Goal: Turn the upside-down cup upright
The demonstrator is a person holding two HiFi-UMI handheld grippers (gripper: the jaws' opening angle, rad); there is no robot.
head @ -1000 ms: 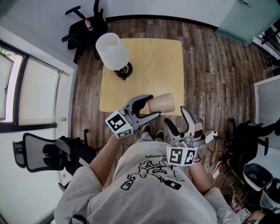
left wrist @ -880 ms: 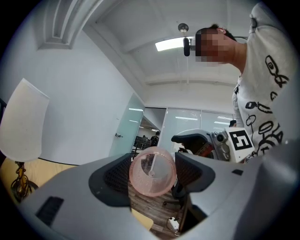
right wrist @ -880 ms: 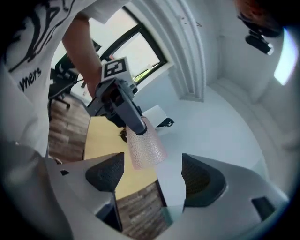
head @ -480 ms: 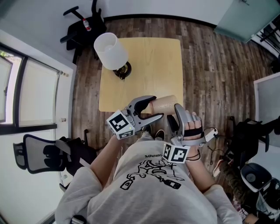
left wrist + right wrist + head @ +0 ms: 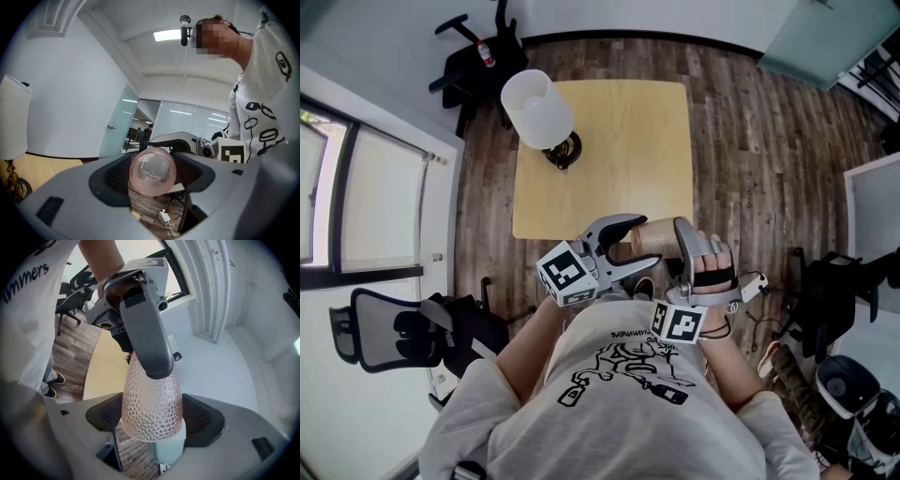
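Note:
A pink dimpled glass cup (image 5: 654,235) lies level in the air above the table's near edge, with my left gripper (image 5: 630,243) shut on its sides. In the left gripper view the cup's round base (image 5: 152,171) faces the camera between the two pads. My right gripper (image 5: 680,246) reaches in from the right. Its jaws stand on either side of the cup's wide rim (image 5: 152,420). Both pads sit close beside the glass, and I see no squeeze. The left gripper's upper finger (image 5: 145,341) lies along the top of the cup.
The light wooden table (image 5: 619,141) carries a lamp with a white shade (image 5: 536,110) at its far left corner. Office chairs (image 5: 403,333) stand at my left, another at the back, on dark plank floor. My shoes show under the table's near edge.
The left gripper has carried the cup a little to the right, toward me. The right gripper has rolled and come in from the lower right, so that its jaws now straddle the cup's wide end.

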